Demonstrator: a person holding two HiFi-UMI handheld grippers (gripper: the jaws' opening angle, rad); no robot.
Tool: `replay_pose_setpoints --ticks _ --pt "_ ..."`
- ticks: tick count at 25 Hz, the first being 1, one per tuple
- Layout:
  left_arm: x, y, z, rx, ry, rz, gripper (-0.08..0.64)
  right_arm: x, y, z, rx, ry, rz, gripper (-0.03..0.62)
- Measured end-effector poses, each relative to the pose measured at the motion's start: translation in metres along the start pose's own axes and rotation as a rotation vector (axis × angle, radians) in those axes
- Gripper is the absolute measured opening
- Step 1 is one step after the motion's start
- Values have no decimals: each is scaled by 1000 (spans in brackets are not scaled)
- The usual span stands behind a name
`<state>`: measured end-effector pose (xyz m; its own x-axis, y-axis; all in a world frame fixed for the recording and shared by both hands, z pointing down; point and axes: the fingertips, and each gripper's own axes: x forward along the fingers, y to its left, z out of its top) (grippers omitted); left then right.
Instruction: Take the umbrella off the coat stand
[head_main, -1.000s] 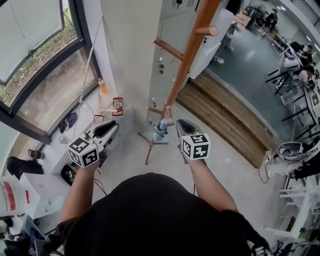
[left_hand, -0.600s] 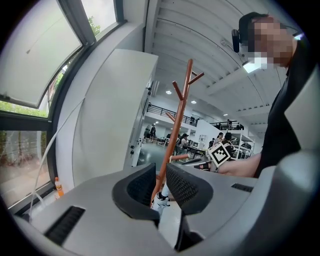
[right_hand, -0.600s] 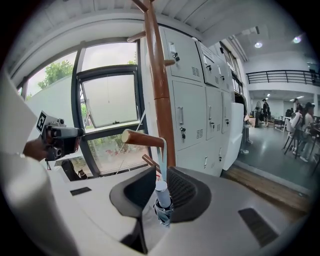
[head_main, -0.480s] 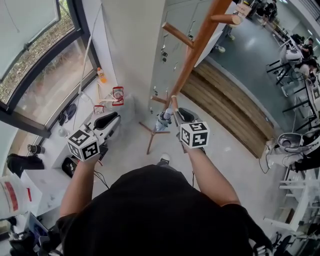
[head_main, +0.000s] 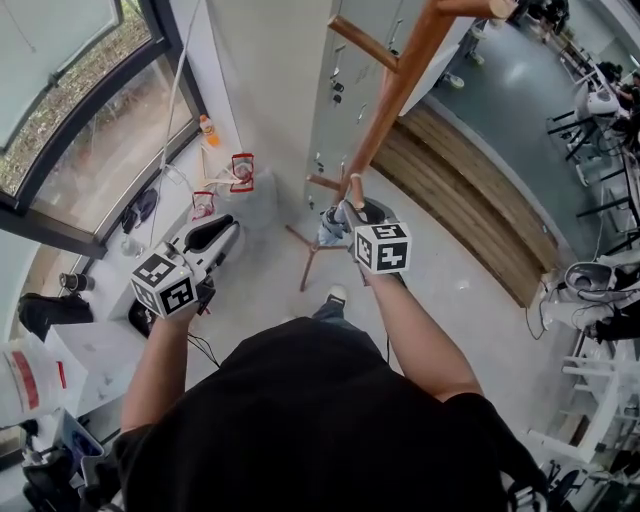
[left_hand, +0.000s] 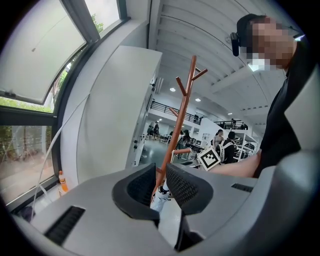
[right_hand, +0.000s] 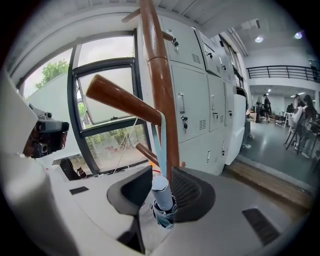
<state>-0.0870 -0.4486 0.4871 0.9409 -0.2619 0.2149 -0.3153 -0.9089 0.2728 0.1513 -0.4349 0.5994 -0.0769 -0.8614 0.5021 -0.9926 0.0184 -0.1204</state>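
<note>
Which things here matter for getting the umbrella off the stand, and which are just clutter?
For the job: umbrella, its strap, the peg it hangs on, coat stand.
Lying about: orange bottle, lockers.

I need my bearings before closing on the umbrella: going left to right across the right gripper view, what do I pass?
window → coat stand → lockers → people far off at the right edge. The umbrella hangs in line with the coat stand, so I leave it out of the order.
</note>
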Motion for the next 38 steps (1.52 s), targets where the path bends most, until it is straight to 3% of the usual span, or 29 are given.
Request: replay_pose_setpoints --ticks 19,23,38 --pt "-9 1 -8 -30 5 -19 81 27 -2 0 -5 12 -110 122" --pt "-11 1 -8 -37 15 -14 81 26 -2 0 -22 22 -141 59" --pt "-20 -2 -12 -33 9 -29 81 15 0 -2 -8 -27 -80 28"
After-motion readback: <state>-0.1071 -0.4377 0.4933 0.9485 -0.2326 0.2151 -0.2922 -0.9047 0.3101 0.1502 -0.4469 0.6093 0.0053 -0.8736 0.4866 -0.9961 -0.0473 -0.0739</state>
